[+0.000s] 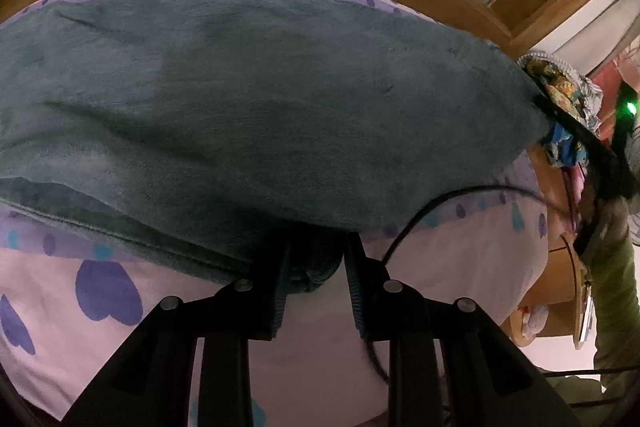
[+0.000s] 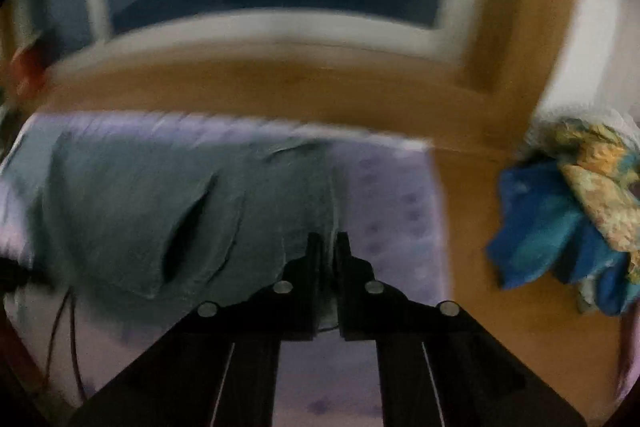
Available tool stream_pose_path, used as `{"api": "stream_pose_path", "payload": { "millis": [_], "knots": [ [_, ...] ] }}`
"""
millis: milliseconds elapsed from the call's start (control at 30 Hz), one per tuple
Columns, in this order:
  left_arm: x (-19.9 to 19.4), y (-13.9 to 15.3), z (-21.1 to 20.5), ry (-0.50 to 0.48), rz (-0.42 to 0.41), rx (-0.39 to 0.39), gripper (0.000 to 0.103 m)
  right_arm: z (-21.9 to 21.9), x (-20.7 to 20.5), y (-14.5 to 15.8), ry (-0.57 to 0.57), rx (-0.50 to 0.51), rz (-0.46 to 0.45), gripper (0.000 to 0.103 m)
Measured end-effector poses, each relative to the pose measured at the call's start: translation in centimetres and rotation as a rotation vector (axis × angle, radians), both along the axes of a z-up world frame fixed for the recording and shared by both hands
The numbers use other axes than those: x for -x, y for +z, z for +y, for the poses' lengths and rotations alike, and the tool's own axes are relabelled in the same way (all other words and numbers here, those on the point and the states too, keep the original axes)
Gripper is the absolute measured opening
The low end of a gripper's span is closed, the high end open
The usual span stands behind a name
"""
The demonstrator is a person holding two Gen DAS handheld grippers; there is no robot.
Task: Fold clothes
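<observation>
Two wrist views, 1 per gripper. Your left gripper [image 1: 316,275] is clenched on a bunched edge of the grey-green fleece garment [image 1: 256,99], which lies spread beyond its fingertips across the heart-print bedsheet [image 1: 108,291]. Your right gripper [image 2: 329,259] has its jaws drawn together; a thin strip of the same garment's edge appears to sit between them (motion blur leaves the depth of that bite uncertain).

Risks: a shallow right-hand bite could slip as you lift, dropping 1 side and skewing the fold. The thick bunch between the left fingers may crease into the finished fold. The black cable [image 1: 416,223], just right of the left fingertips, could snag. The heap of patterned clothes [image 2: 580,211], well right of the right fingers, could be dragged along.
</observation>
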State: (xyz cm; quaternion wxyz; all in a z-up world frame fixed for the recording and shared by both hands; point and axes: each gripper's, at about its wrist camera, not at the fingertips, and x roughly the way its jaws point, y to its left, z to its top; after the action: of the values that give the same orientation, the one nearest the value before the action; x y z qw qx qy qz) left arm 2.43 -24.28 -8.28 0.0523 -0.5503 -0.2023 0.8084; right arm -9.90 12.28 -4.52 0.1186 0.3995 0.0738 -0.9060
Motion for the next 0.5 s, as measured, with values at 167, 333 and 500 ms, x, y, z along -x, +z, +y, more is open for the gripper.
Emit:
{"api": "stream_pose_path", "payload": {
  "millis": [167, 333, 500],
  "knots": [
    [0.0, 0.1, 0.5, 0.008, -0.003, 0.001, 0.026, 0.2, 3.7, -5.0, -0.021, -0.055, -0.133, 0.005],
    [0.0, 0.3, 0.6, 0.015, -0.012, 0.002, 0.026, 1.0, 3.5, -4.6, 0.043, -0.002, -0.232, 0.027],
    [0.2, 0.4, 0.5, 0.015, -0.021, 0.006, 0.026, 3.4, 4.3, 1.8, 0.067, 0.132, -0.114, 0.051]
  ]
}}
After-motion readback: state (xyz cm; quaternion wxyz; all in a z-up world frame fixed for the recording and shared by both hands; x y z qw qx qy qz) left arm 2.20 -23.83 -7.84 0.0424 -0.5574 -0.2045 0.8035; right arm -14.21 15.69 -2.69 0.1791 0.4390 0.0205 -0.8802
